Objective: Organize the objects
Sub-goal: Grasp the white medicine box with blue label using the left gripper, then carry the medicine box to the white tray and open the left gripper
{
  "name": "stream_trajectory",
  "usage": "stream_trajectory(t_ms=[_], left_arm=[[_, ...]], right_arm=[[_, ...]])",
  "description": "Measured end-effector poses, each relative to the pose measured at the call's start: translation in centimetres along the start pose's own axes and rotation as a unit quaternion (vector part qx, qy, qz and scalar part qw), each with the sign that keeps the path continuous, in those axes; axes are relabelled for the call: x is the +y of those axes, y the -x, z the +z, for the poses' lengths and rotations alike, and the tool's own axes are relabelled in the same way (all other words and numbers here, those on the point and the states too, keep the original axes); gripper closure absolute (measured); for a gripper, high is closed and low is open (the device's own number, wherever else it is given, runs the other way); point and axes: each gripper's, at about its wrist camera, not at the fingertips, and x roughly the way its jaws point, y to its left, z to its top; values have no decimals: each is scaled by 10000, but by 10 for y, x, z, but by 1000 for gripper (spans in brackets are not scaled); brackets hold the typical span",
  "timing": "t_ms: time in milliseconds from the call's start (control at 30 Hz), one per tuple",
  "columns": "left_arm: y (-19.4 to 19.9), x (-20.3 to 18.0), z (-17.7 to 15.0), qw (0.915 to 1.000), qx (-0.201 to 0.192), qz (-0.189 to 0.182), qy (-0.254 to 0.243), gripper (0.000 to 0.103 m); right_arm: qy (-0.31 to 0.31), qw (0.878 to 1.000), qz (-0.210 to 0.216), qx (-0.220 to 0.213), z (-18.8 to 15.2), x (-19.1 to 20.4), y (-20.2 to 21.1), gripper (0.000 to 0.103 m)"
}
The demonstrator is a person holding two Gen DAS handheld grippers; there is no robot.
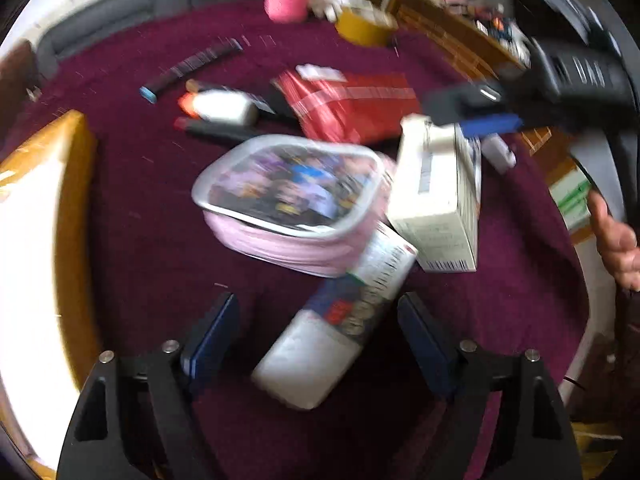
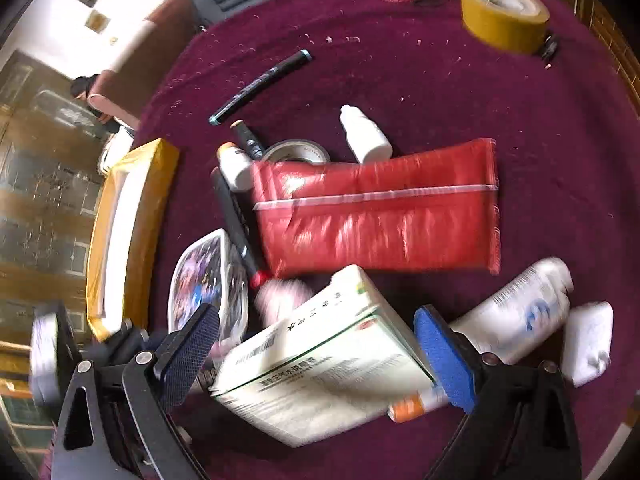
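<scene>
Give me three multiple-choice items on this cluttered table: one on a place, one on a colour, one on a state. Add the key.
1. Where is the white box?
A. Inside the pink case
B. Between the fingers of the right hand-held gripper
C. On top of the tape roll

2. What colour is the large flat pouch in the middle of the cloth?
A. Red
B. Green
C. Black

3. How does the left hand-held gripper stand?
A. Shut with nothing in it
B. Shut on a marker
C. Open, with a white tube lying between its fingers

Key: 1 B, the right wrist view shows the box filling the space between both pads. 2 A, the pouch is glossy red in both views. 3 C, bare cloth shows on each side of the tube.
</scene>
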Motion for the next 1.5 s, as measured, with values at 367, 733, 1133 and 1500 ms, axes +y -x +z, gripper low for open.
stream_trajectory(t_ms=[367, 733, 1133, 1500], left_arm=[[-17, -19, -6, 9956, -347, 470, -727, 22], [-40, -49, -5, 9966, -155, 12, -815, 70], [55, -4, -51, 9949, -963, -270, 145, 70], [110, 43, -76, 9865, -1429, -420, 676, 70]], right_arm=[[-480, 9609, -773, -2614, -88, -10, 96, 0], [-1171, 9781, 180, -1710, -97, -19, 41, 0], [-1754, 9747, 157, -1379, -85, 7, 3, 0], [-1921, 9699, 2, -1498, -93, 9, 3, 25]])
